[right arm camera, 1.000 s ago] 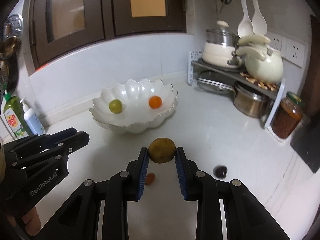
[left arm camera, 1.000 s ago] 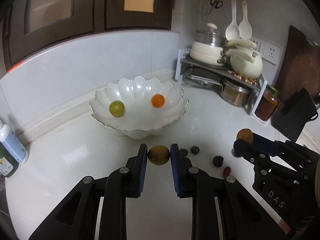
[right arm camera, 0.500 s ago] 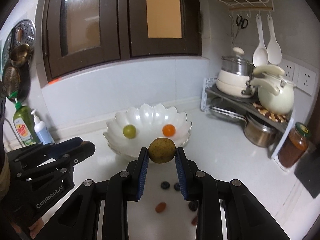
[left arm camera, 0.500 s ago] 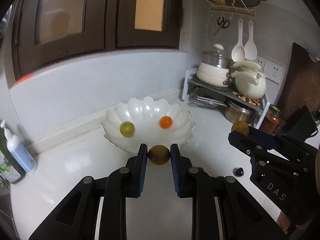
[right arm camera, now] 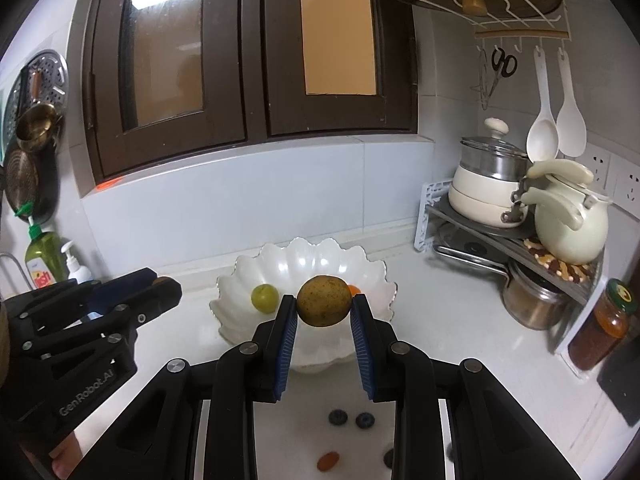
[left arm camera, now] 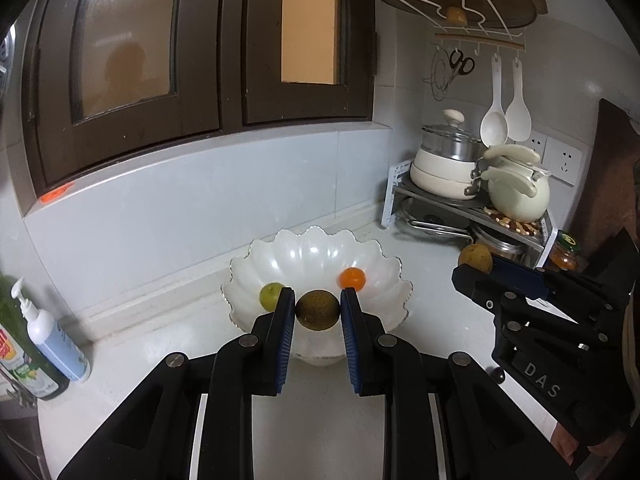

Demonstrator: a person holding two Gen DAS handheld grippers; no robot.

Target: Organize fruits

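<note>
left gripper (left arm camera: 317, 311): jaws clamped on a brown-green fruit (left arm camera: 317, 309), held before the scalloped bowl (left arm camera: 394, 276)
right gripper (right arm camera: 324, 309): jaws gripping a speckled yellow fruit (right arm camera: 324, 294)
advice: carry both over the rim, lower, then release gently

1. "das" in pale letters on the side of the right gripper (left arm camera: 476, 270), seen from the left wrist.
2. "genrobot.ai" in pale letters on the side of the left gripper (right arm camera: 160, 288), seen from the right wrist.
3. the print on the green bottle (right arm camera: 42, 260) is too blurred to read.
</note>
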